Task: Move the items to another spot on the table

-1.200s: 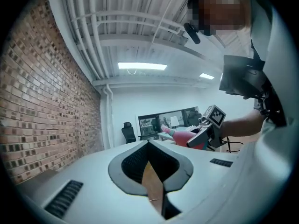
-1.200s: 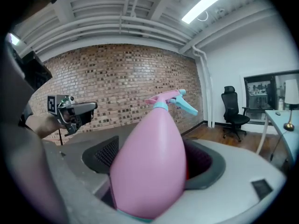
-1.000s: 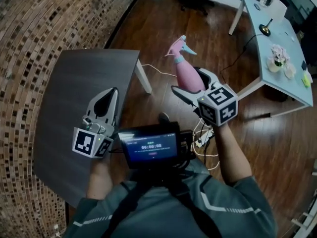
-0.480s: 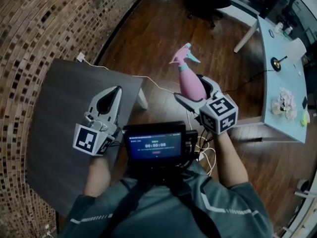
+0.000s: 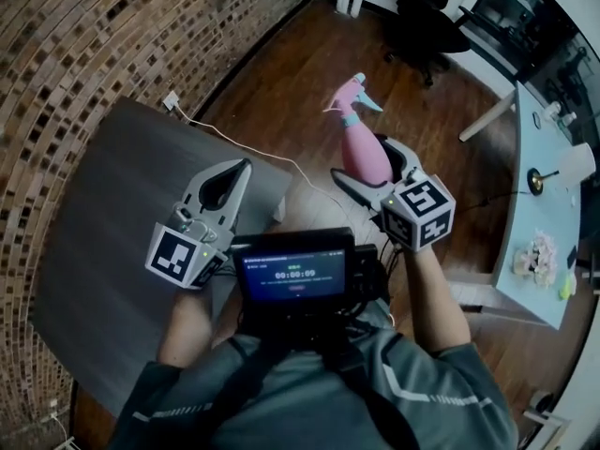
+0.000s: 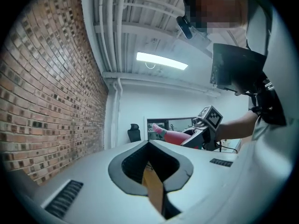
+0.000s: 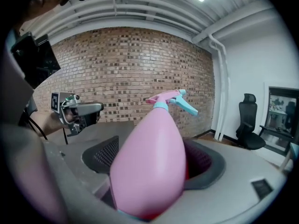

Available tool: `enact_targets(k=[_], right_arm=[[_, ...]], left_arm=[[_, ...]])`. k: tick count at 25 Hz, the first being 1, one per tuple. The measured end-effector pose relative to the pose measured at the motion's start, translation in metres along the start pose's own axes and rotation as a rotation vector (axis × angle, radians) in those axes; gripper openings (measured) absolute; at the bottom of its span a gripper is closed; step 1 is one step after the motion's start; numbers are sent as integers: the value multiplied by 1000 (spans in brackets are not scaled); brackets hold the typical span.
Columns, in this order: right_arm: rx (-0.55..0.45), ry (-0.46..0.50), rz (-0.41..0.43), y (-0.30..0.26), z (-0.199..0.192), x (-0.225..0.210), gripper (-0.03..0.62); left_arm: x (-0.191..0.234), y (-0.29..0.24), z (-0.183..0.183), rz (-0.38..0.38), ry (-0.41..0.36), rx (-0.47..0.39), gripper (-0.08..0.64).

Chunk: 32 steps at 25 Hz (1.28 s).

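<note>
A pink spray bottle point(image 5: 362, 153) with a teal trigger stands upright between the jaws of my right gripper point(image 5: 367, 165), which is shut on its body. It hangs in the air over the wooden floor, right of the dark grey table point(image 5: 103, 214). In the right gripper view the spray bottle point(image 7: 149, 162) fills the space within the right gripper point(image 7: 154, 169). My left gripper point(image 5: 234, 172) is shut with nothing in it, over the table's right edge. The left gripper view shows the left gripper point(image 6: 149, 143) with tips together and the spray bottle point(image 6: 175, 136) far off.
A brick wall point(image 5: 94, 36) runs behind the table. A white cable point(image 5: 234, 139) trails from the table's far corner across the floor. A black office chair point(image 5: 427, 17) and a light blue desk point(image 5: 525, 204) stand to the right. A small screen point(image 5: 295, 275) hangs at the person's chest.
The person and both grippers have shifted along the table; its far corner and the cable now show. The bottle stays gripped and upright, and the left gripper stays shut.
</note>
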State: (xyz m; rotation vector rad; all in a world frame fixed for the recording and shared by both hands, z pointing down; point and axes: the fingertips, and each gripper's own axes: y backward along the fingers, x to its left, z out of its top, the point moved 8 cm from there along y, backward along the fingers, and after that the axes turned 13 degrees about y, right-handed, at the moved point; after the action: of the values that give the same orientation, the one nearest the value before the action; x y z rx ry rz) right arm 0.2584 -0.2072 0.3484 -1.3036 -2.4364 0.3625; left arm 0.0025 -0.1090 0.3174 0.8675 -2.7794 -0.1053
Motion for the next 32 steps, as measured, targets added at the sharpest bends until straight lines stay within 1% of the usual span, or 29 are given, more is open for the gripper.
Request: enact_targets(k=[4,8,11,14,16,19,23,25,28,32], right_arm=[[-20,48,69,-29,20,-5,439],[-49,63,156,-63,29,-12,439],[-75,81,205,-86,32,-32,439],[-93,109,262,-111,37,-55,439],[-105,119,310,-130,44,-74,439],[-129,123,378,-160,55,-114,439],[-163,154,490,-203,62,-168,439],[-168,172,549,-223,64,-193,439],[-170,210,622,-246,70,-230,439],[-210,237,707,-270,80,-265,439]], left_arm=[[14,13,4,93,2,-36,-3],[37,25,6,232,17,-65,-3],[43,18,5,280,1,-76,-2],[48,1,2,339,-19,-64,-2],[57,-17,3,390,-16,-63,-2],[76,-55,7,446,-22,-61,-3],[98,-99,10,587,-36,-85,-2],[105,-123,10,642,-44,-89,-3],[110,-165,11,698,-57,-88,-3],[114,-209,12,768,-61,-89,-3]])
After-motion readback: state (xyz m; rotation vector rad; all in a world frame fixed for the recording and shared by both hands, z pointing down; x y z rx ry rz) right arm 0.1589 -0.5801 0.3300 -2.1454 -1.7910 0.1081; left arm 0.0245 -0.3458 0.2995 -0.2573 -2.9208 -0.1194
